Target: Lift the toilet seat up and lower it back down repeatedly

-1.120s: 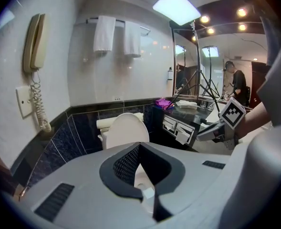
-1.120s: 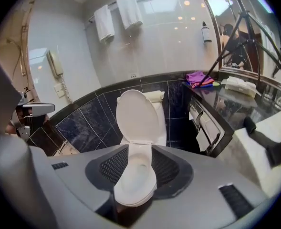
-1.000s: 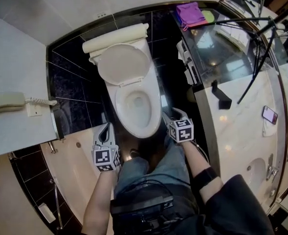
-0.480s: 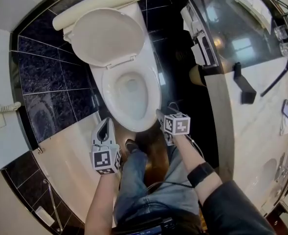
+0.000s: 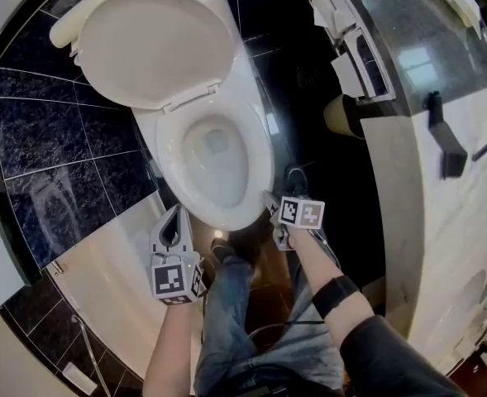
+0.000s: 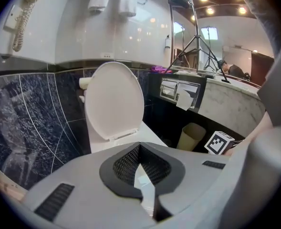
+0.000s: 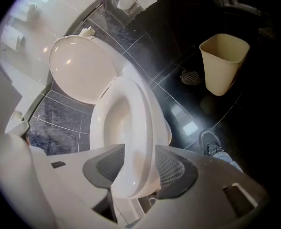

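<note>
The white toilet has its lid [image 5: 152, 44] raised against the cistern, and the seat [image 5: 262, 162] lies flat on the bowl. My right gripper [image 5: 270, 199] is at the seat's front right edge. In the right gripper view its jaws [image 7: 135, 168] stand wide apart with the seat rim [image 7: 140, 123] between the pads. No pad visibly presses on the rim. My left gripper [image 5: 176, 212] hovers left of the bowl's front, clear of it. Its jaws [image 6: 139, 149] are shut and hold nothing, and they point at the lid [image 6: 114, 99].
A beige waste bin [image 7: 223, 61] stands on the dark floor right of the toilet, below a paper holder [image 6: 178, 89] on the counter's side. The marble counter [image 5: 462, 246] runs along the right. A pale tub ledge [image 5: 102, 267] lies left. The person's shoe [image 7: 211, 144] is in front.
The head view has dipped closer to the toilet, so the bowl now fills more of it. Both grippers keep their places by the bowl's front; the right one sits a little nearer the rim.
</note>
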Demonstrator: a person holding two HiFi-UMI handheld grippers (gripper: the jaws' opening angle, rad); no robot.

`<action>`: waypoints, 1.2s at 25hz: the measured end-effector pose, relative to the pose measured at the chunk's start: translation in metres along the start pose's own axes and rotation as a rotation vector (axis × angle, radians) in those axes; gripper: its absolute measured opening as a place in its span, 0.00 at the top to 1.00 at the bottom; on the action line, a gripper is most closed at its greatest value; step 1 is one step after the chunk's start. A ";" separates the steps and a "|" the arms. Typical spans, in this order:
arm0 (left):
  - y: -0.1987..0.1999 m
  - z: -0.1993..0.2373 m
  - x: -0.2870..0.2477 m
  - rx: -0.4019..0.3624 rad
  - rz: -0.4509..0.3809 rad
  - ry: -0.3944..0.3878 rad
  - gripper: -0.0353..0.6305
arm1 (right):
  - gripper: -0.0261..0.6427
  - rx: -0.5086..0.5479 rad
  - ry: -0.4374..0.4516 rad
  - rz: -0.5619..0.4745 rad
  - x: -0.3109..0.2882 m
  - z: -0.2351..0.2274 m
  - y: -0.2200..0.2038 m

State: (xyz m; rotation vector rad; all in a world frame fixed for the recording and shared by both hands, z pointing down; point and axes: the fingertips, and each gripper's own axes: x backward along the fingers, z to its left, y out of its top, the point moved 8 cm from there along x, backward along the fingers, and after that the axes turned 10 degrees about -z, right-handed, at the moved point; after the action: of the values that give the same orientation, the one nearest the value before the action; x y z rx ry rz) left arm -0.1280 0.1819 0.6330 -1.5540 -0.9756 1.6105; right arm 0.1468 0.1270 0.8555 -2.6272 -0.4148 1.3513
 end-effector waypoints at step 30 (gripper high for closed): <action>-0.046 -0.007 -0.003 0.042 0.092 -0.015 0.95 | 0.75 -0.227 0.069 -0.001 -0.008 -0.002 -0.010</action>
State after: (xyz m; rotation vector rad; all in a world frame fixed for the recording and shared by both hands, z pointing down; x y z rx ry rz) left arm -0.1215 0.2016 0.6745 -1.5809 -0.8841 1.6966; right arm 0.1418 0.1337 0.8655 -2.8440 -0.5913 1.2777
